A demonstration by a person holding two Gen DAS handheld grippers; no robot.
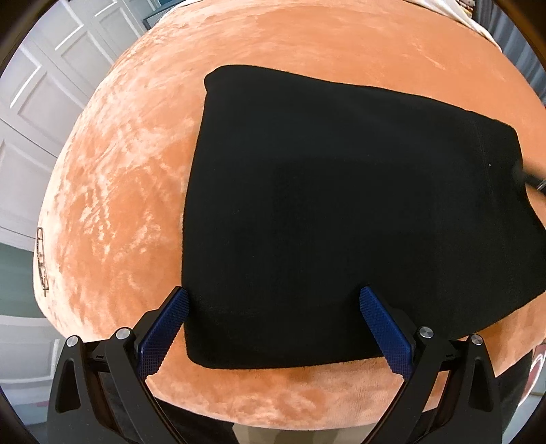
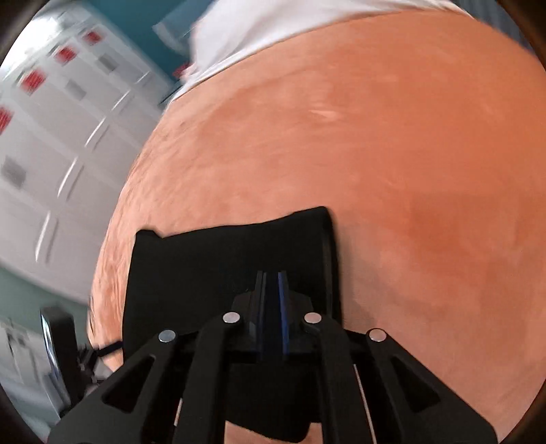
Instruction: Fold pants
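The black pants (image 1: pixel 341 211) lie folded into a flat rectangle on an orange plush blanket (image 1: pixel 129 177). My left gripper (image 1: pixel 273 293) is open, hovering over the near left corner of the pants, its blue pads (image 1: pixel 163 328) wide apart and holding nothing. In the right wrist view the pants (image 2: pixel 204 266) lie under my right gripper (image 2: pixel 272 273), whose jaws are closed together over the right part of the fabric. Whether cloth is pinched between them is hidden. The right gripper shows as a dark blur at the right edge of the left wrist view (image 1: pixel 532 179).
The blanket (image 2: pixel 392 153) covers a bed that drops off at the left and near edges. White panelled cabinet doors (image 1: pixel 41 102) stand to the left. A white sheet or pillow (image 2: pixel 273 30) lies at the far end of the bed.
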